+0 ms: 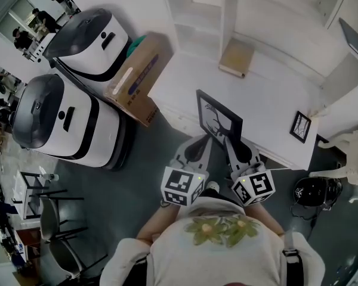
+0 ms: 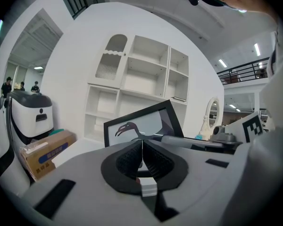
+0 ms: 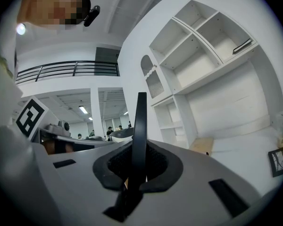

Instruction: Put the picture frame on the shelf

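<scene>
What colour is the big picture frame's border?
Black. The picture frame shows best in the left gripper view.

- picture frame [image 1: 218, 118]: black border; white sheet with a dark animal figure.
- shelf [image 1: 268, 97]: white throughout.
- small frame [image 1: 300, 127]: black.
- box [image 1: 137, 76]: brown card, pale strip with blue-violet print.
- far machine [image 1: 86, 37], near machine [image 1: 59, 121]: white bodies, dark grey tops.
- left gripper [image 1: 204, 139], right gripper [image 1: 230, 139]: grey shells, black at the jaws; cubes of black-and-white square markers.
- shirt [image 1: 218, 246]: white, green-yellow flower print.
</scene>
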The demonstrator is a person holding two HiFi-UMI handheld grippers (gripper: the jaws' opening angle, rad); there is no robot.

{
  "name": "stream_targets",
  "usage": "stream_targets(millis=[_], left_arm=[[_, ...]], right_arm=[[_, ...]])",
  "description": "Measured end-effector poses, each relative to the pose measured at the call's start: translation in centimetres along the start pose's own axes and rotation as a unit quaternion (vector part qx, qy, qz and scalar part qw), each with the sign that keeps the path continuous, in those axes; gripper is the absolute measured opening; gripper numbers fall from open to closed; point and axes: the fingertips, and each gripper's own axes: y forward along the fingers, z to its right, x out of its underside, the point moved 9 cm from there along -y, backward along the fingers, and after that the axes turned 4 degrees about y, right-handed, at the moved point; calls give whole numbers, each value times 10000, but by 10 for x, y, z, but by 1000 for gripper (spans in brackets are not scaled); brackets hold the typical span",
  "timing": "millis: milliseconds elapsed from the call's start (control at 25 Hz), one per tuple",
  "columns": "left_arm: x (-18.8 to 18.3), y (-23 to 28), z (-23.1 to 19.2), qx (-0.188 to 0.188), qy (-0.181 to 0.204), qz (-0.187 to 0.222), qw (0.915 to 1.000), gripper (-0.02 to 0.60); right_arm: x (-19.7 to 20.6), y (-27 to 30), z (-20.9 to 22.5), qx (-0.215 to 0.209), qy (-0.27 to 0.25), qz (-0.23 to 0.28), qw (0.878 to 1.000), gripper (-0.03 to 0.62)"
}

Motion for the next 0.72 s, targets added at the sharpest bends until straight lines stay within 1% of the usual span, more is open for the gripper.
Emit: stream_targets(millis=[160,320,520,720], left_arm=[[-3,10,-21,60,-21,-86,9999,31],[-9,22,-43,131,12,-103,9999,29],[-11,34,-63,249,21,-164,9996,31],[-19,44,-92,334,14,-158,9993,31]], right_arm=[[-1,22,2,103,33,-98,9999,49],[-3,45,5,122,-12,-42,9999,49],[-1,66,8,237,31,-71,9997,49],[-1,94,7,352,23,-84,9993,49]])
